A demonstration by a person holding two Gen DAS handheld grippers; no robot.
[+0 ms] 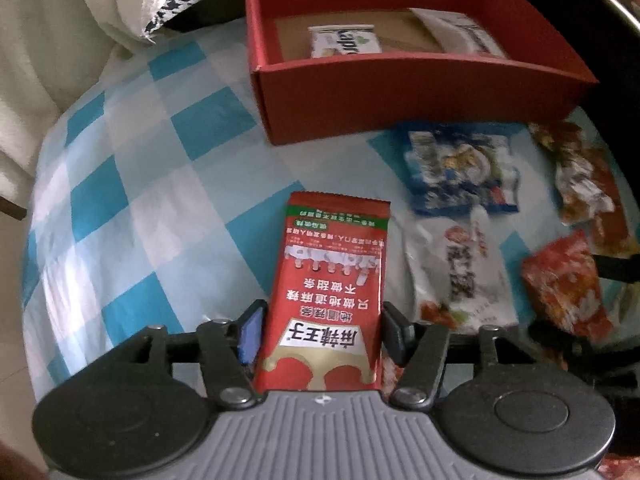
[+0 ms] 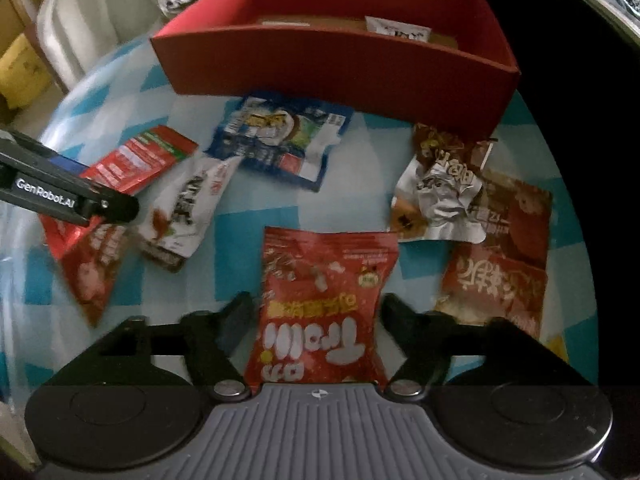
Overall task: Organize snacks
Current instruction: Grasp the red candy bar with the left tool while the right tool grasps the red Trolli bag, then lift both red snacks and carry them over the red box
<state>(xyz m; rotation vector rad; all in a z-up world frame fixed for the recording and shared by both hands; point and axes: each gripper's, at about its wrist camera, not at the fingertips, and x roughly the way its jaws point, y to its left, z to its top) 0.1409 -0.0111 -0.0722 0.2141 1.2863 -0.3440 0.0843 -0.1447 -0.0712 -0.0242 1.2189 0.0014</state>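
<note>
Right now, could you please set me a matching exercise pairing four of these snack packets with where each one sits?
Things:
1. tall red packet
2. puffy red bag
3. small white packet
4. blue packet

Places:
A. inside the red box
B. between the fingers of the right gripper
C. on the checked cloth close to the box, no gripper around it
D. between the fingers of the left gripper

Pairs: 1-D, 2-B, 3-A, 4-C
</note>
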